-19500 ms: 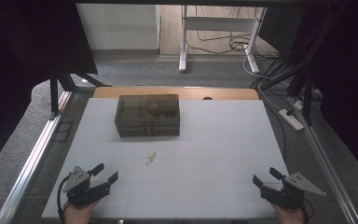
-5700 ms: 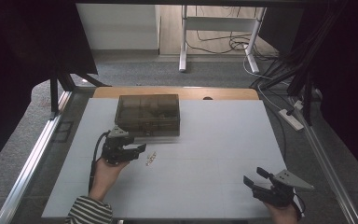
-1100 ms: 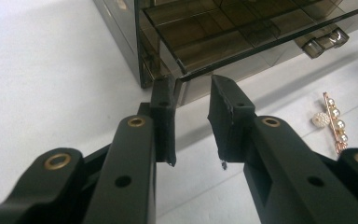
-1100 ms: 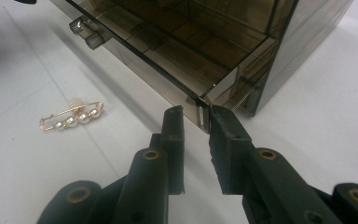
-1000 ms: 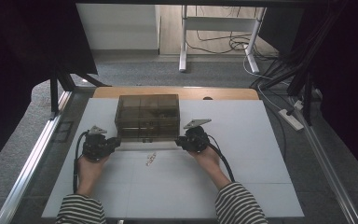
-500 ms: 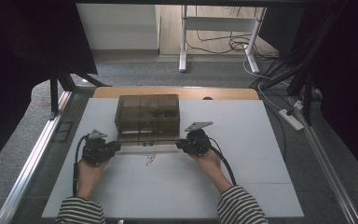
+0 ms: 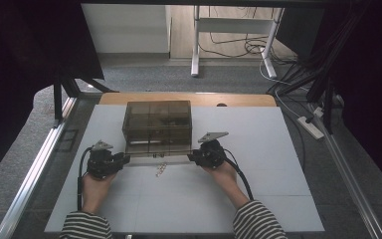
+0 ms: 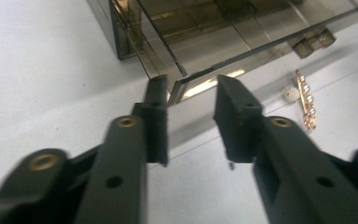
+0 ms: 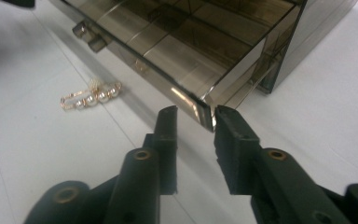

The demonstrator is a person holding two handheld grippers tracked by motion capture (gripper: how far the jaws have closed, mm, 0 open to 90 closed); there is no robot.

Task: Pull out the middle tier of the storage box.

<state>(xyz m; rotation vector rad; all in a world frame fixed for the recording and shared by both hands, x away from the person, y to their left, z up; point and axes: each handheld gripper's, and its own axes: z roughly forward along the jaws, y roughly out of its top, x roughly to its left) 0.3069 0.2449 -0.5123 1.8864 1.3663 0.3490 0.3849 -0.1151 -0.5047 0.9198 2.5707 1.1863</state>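
Releasing: left gripper (image 8: 189,100) and right gripper (image 9: 193,121), jaws just parting off drawer (image 7: 160,156) corners.
Hairpin (image 7: 160,170): lying at 6 o'clock; withdrawing evenly is advised.

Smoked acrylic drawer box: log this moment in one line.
object: smoked transparent acrylic drawer box, bottom drawer pulled out | left gripper: jaws just opening at drawer corner | right gripper: same, opposite corner | pearl-and-gold hair clip: on table

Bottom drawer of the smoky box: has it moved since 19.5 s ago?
Yes. The bottom drawer now sticks out of the box toward the person, nearer the pearl clip. Both tongs, left and right, have just been opening at its front corners.
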